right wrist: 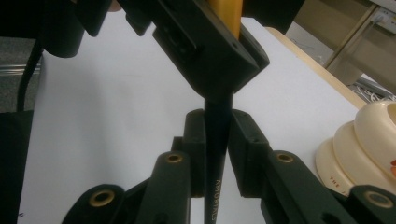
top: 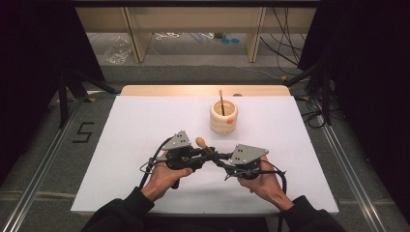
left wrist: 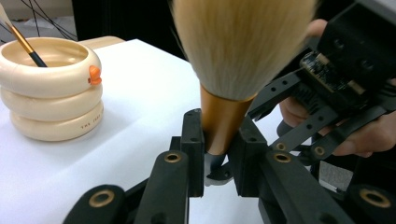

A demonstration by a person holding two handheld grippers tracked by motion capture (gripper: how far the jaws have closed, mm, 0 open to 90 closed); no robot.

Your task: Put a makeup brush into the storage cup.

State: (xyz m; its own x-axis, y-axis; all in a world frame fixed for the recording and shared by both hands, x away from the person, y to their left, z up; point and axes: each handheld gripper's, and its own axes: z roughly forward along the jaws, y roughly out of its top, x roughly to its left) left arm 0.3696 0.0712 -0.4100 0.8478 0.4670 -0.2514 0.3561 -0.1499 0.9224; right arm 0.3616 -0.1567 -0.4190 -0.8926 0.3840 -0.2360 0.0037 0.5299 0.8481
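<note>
Where both jaws clamp it, the brush [left wrist: 243,56] shows cream bristles, copper ferrule.

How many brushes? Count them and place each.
2. The large brush is held between both tongs, left tongs and right tongs. The thin brush stands in the cream holder.

High view: fixed overhead on person's side, looking fwd and down over whole white table [top: 135,125]; both hands enter from bottom, far off, floor beyond. Left gripper view: rides low behind left gripper [left wrist: 219,154], aimed along jaws, v. close on brush [left wrist: 233,70] clamped at its copper ferrule; right gripper [left wrist: 327,93] just beyond, cream ringed pot [left wrist: 51,88] off to upper left. Right gripper view: same low setup, aimed along jaws at brush's black handle; pot at right edge. Shared by all three: brush, pot, table.
</note>
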